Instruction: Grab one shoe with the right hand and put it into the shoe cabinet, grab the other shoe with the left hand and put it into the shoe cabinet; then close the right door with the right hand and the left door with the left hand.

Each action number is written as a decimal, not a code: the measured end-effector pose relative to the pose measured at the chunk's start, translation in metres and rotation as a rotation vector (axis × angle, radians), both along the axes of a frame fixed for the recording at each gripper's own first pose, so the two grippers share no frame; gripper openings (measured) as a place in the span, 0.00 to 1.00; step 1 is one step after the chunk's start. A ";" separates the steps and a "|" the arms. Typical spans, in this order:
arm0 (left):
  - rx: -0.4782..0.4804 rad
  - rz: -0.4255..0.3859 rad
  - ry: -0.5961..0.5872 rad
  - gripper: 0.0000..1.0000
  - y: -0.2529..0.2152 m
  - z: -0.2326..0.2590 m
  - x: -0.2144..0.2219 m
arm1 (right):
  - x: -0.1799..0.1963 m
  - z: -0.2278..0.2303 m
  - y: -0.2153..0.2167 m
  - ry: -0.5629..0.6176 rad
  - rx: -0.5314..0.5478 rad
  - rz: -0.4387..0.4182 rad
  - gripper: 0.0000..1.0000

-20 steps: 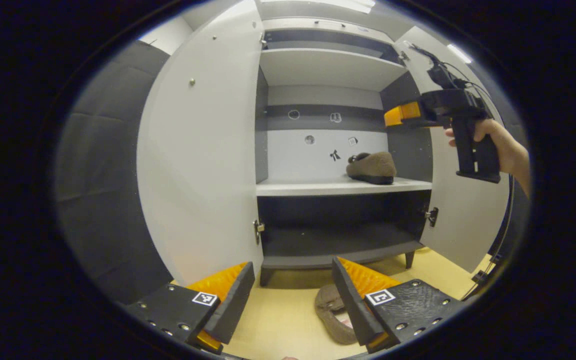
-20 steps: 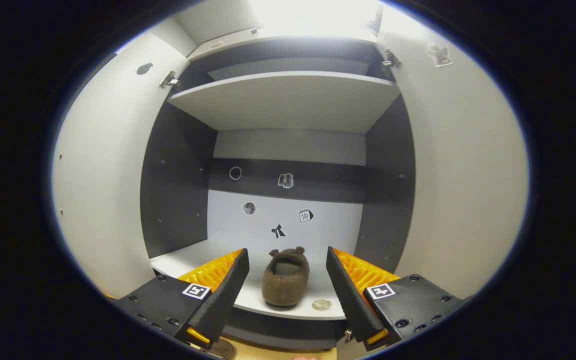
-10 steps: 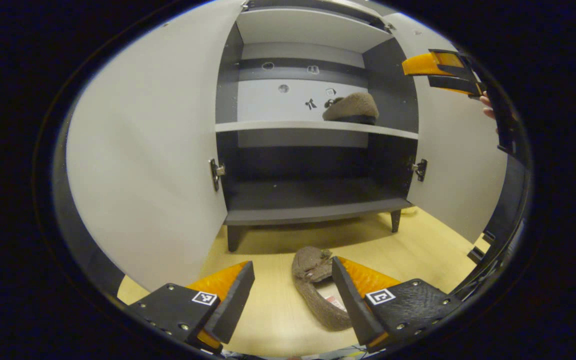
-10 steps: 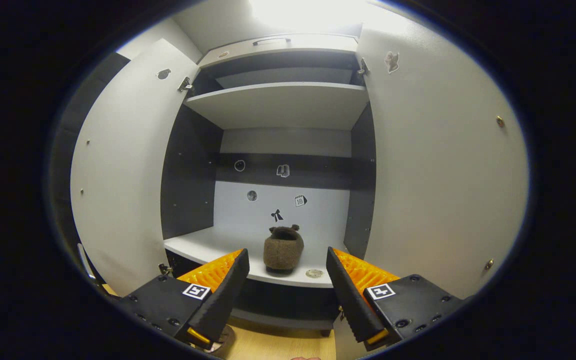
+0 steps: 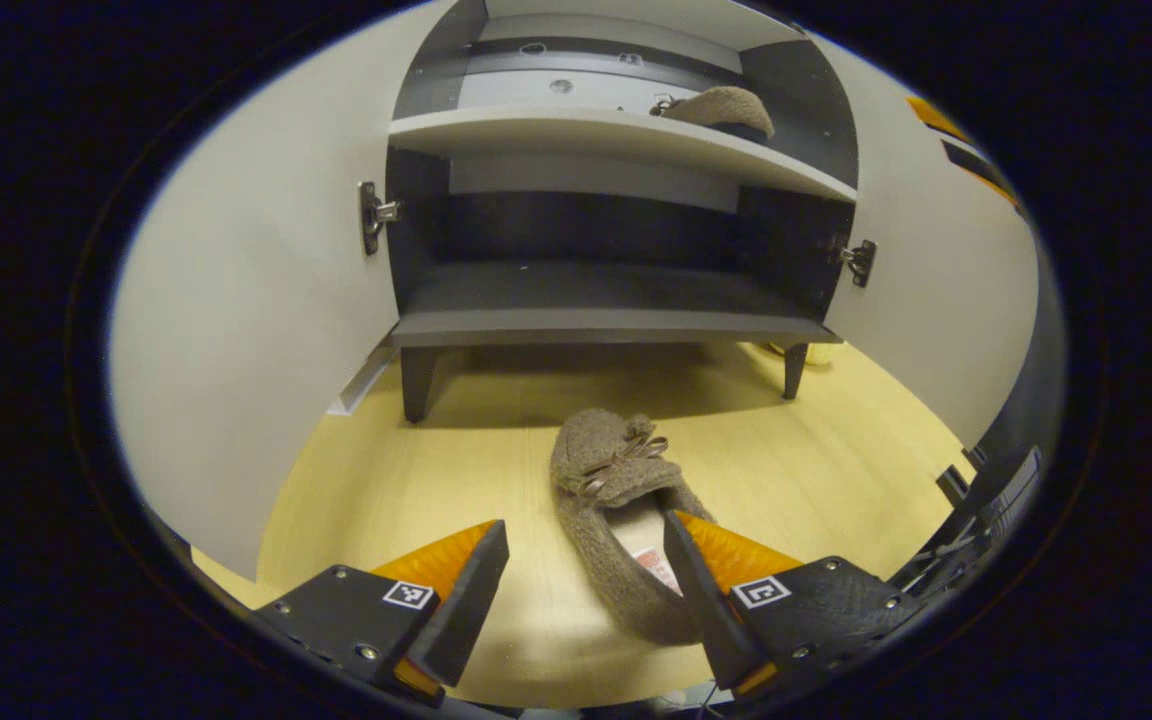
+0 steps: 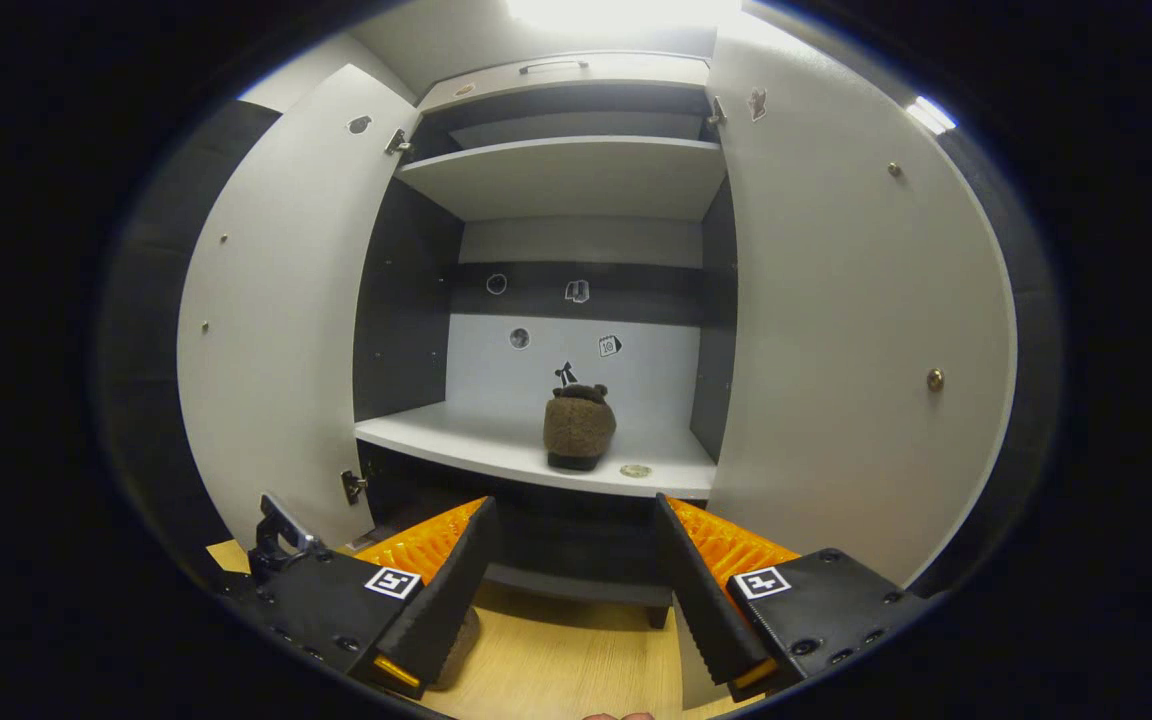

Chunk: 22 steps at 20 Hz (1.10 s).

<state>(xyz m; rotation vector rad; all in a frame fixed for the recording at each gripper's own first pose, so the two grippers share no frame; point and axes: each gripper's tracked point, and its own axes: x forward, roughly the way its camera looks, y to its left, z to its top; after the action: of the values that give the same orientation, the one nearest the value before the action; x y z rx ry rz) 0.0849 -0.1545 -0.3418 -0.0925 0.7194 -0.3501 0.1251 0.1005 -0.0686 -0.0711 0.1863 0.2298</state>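
The left gripper [image 5: 586, 590] hung with its fingers spread and empty at the bottom of the left gripper view, and the shoe on the floor [image 5: 616, 520] lay just ahead, its long axis running from lower right up to centre, heel end beside the right-hand finger. The right gripper [image 6: 576, 590], likewise spread and empty, faced the shoe cabinet [image 6: 536, 180], where the other shoe [image 6: 578, 427] sat on the middle shelf. I judged the left gripper far nearer the floor shoe.

doors [image 6: 836, 330] swung wide | shelf [image 6: 456, 440] left half free | slipper [image 6: 578, 427] fills right
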 end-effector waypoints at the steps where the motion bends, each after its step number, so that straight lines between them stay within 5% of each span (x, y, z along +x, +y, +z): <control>1: 0.008 -0.002 0.009 0.92 -0.002 -0.006 0.001 | -0.003 -0.003 -0.002 0.006 -0.005 -0.004 0.98; 9: 0.088 -0.006 0.078 0.88 -0.005 -0.045 0.006 | -0.014 -0.009 -0.014 0.026 -0.023 -0.037 0.98; 10: 0.085 -0.004 0.098 0.81 -0.008 -0.051 0.004 | -0.015 -0.010 -0.015 0.030 -0.024 -0.038 0.98; 11: 0.055 0.000 0.117 0.89 -0.014 -0.054 0.002 | -0.015 -0.011 -0.015 0.035 -0.023 -0.037 0.98; 13: 0.023 0.010 0.156 0.65 -0.021 -0.059 0.000 | -0.016 -0.013 -0.016 0.045 -0.027 -0.033 0.98; 15: 0.002 0.008 0.172 0.55 -0.028 -0.060 -0.001 | -0.015 -0.014 -0.016 0.050 -0.035 -0.030 0.98; 17: 0.016 -0.002 0.160 0.34 -0.027 -0.059 0.000 | -0.015 -0.014 -0.015 0.051 -0.039 -0.025 0.98; 18: 0.033 0.021 0.147 0.39 -0.021 -0.058 0.005 | -0.015 -0.016 -0.014 0.053 -0.040 -0.021 0.98; 20: 0.029 0.039 0.144 0.08 -0.022 -0.057 0.009 | -0.015 -0.019 -0.013 0.065 -0.038 -0.015 0.98; 22: 0.041 0.081 0.101 0.02 -0.015 -0.046 0.014 | -0.014 -0.020 -0.013 0.072 -0.033 -0.014 0.98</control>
<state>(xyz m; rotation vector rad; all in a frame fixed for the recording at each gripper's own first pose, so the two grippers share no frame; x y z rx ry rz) 0.0988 -0.1693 -0.3875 -0.1005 0.8204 -0.2541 0.1107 0.0871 -0.0884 -0.0945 0.2621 0.2152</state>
